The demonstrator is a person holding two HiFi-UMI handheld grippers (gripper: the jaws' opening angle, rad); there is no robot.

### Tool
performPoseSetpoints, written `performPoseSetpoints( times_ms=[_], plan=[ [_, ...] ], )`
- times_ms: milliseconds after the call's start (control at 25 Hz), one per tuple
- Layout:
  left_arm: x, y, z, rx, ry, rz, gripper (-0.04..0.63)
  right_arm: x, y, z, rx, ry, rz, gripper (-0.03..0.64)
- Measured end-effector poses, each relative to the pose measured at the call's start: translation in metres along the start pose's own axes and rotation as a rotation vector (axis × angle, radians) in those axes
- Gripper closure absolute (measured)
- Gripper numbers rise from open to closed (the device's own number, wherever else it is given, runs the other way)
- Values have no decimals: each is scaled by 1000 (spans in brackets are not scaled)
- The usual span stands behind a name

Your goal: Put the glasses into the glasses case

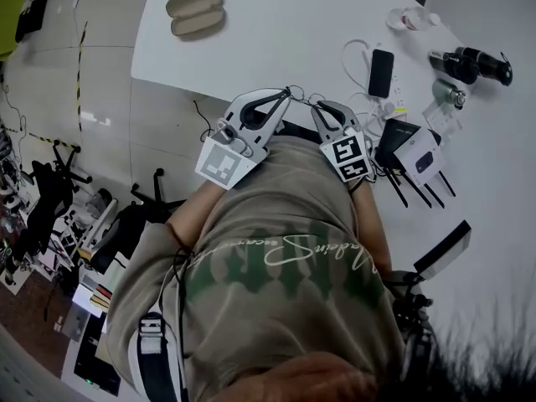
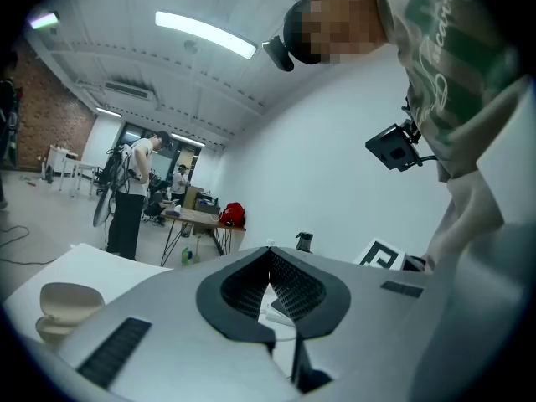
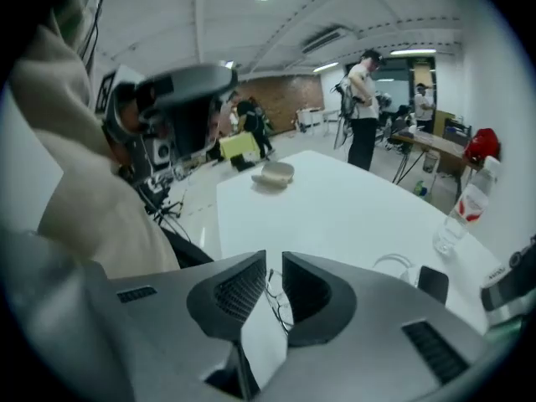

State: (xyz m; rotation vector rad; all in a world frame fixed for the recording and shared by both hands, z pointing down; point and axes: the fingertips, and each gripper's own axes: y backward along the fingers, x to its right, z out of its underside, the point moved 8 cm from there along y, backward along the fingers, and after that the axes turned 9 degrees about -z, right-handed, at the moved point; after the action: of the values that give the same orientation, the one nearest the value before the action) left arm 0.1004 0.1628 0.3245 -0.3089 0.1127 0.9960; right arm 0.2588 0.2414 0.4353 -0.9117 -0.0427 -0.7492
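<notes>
Much bare table between glasses case and glasses, both near edges

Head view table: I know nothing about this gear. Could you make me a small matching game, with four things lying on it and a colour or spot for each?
Things:
1. glasses case
2. phone
3. router
4. bottle

Descriptions:
A. black, lying flat
B. clear, with a red label
C. beige, alone at the far left of the table
D. white, with black antennas

Pairs: 1-C, 2-A, 3-D, 4-B.
</notes>
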Motion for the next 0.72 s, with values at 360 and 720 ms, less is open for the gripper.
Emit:
performPoseSetpoints(
  times_ms=[360,720],
  plan=[
    [-22,0,7,-37,71,-22,589,22,-73,30,-328,186,-118,538],
    [-33,8,12,-41,127,-61,589,27,-98,51,-484,235,-181,538]
  ],
)
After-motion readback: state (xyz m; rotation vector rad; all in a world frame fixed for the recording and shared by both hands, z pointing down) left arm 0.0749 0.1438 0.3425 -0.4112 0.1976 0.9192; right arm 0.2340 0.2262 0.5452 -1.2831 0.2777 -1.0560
